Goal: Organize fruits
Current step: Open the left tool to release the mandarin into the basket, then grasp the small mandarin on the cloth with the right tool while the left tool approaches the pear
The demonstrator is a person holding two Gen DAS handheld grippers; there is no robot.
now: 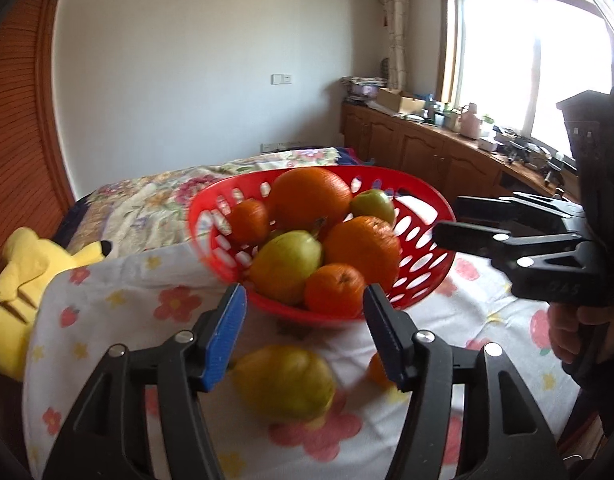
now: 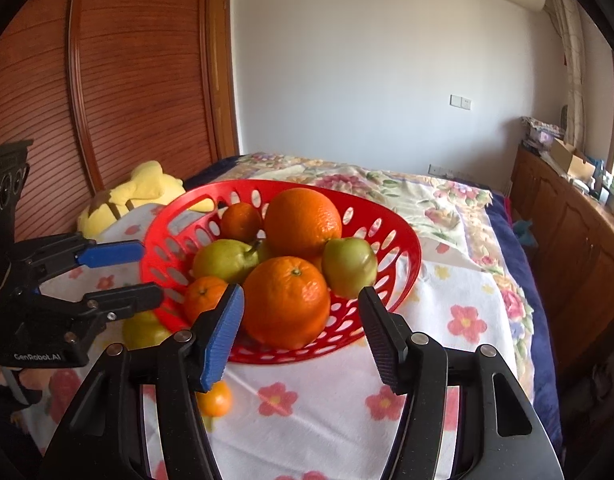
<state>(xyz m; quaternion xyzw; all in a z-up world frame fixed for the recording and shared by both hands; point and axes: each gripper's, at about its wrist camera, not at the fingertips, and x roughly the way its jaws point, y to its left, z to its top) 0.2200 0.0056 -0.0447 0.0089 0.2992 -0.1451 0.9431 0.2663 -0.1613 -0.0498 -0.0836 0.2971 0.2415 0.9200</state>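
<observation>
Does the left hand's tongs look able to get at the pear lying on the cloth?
Probably yes. The pear lies on the cloth just below the open left tongs, outside the basket, with nothing over it.

Red basket [image 2: 403, 248], orange oranges [image 2: 285, 298], green-yellow pears [image 1: 285, 384], flowered white cloth [image 2: 459, 360].

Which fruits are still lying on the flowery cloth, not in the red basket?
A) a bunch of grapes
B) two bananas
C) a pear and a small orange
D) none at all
C: a yellow-green pear and a small orange lie on the flowery cloth in front of the red basket, which holds the other fruit.
</observation>
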